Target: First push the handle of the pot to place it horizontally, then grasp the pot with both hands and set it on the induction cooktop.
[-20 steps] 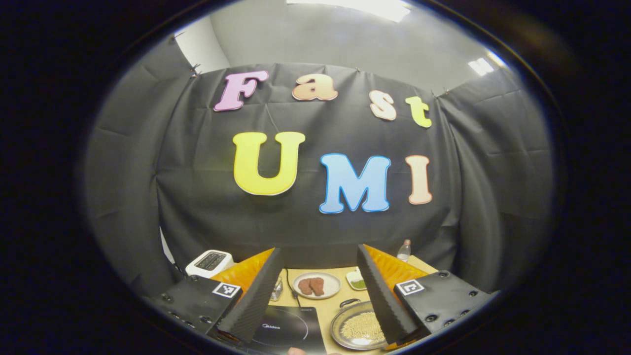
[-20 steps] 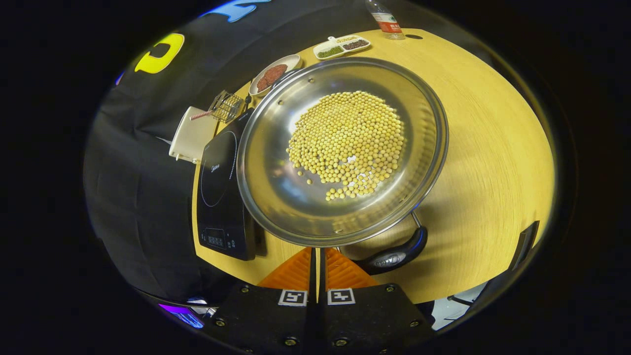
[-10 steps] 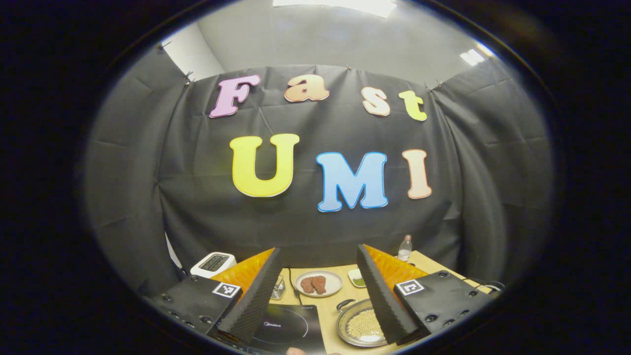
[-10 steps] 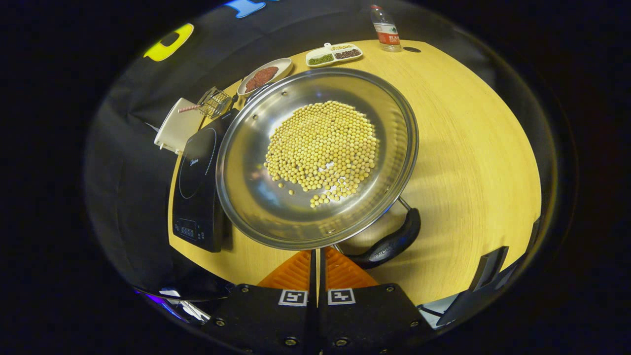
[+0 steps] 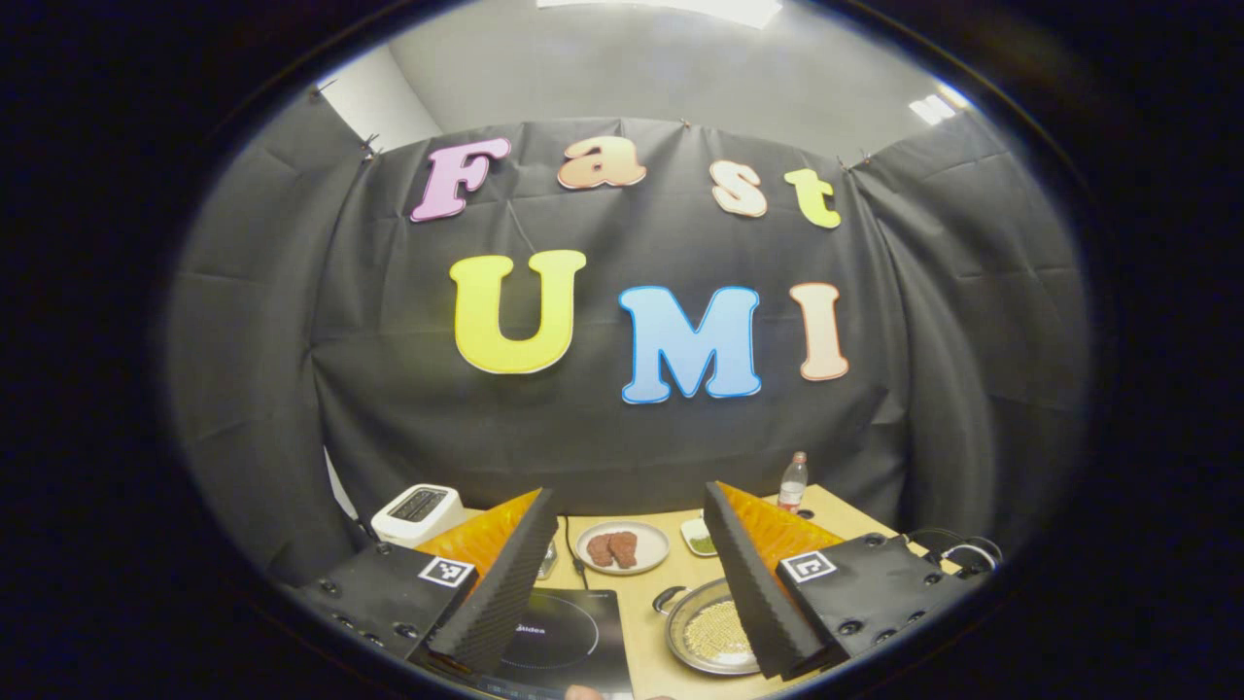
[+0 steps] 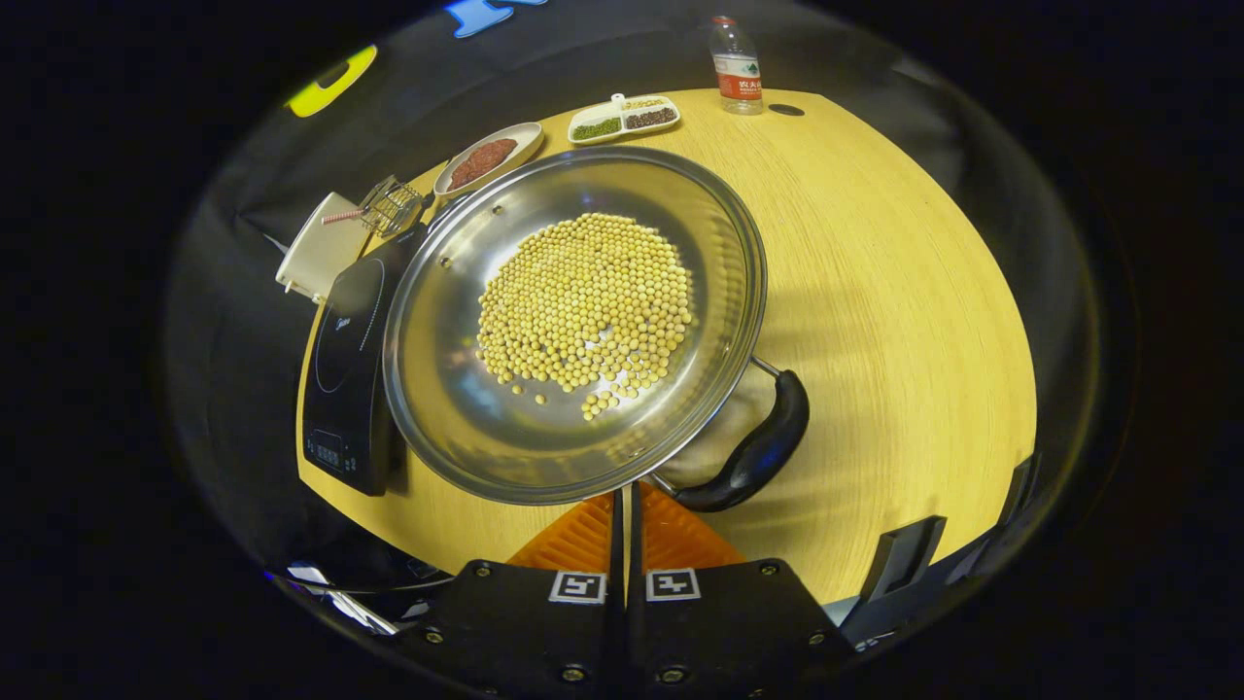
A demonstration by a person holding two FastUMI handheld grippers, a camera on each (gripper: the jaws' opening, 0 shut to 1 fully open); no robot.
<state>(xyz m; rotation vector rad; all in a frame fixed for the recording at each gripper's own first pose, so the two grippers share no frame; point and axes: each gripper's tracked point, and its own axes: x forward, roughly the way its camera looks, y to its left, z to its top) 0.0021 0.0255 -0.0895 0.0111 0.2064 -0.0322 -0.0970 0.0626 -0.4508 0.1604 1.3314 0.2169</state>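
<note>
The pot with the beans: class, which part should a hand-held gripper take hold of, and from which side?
Probably the two loop handles. The pot is wide, shallow and loaded with beans, so its rim offers little. Its near handle curves out past the rim, so come from outside and close across its bar. A second handle sticks out opposite, which suits a two-handed lift.

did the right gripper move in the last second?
Yes. In the right gripper view the table and induction cooktop shrink and more table edge appears, so the right gripper has pulled back from the pot.
</note>
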